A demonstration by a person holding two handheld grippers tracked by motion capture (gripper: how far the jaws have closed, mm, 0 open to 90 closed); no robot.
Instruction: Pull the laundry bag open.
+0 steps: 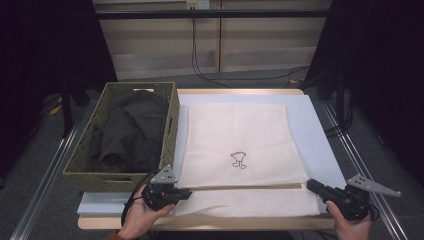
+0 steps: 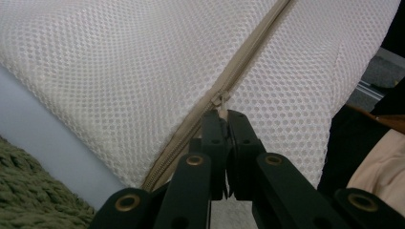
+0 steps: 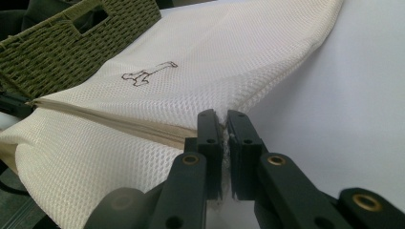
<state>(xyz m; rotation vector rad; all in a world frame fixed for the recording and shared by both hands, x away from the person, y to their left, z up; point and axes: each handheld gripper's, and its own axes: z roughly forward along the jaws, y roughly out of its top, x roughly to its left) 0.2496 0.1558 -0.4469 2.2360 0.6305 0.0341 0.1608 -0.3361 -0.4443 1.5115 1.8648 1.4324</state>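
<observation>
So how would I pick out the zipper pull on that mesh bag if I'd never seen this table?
Start at the cream mesh laundry bag lying flat beside the green woven basket. Follow the tan zipper along the bag's near edge toward the basket end. The zipper pull is the small pale tab pinched by the left gripper jaws.

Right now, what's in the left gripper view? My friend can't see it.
The left gripper pinches the zipper pull of a cream mesh bag. A green woven basket sits at the bottom left.
</observation>
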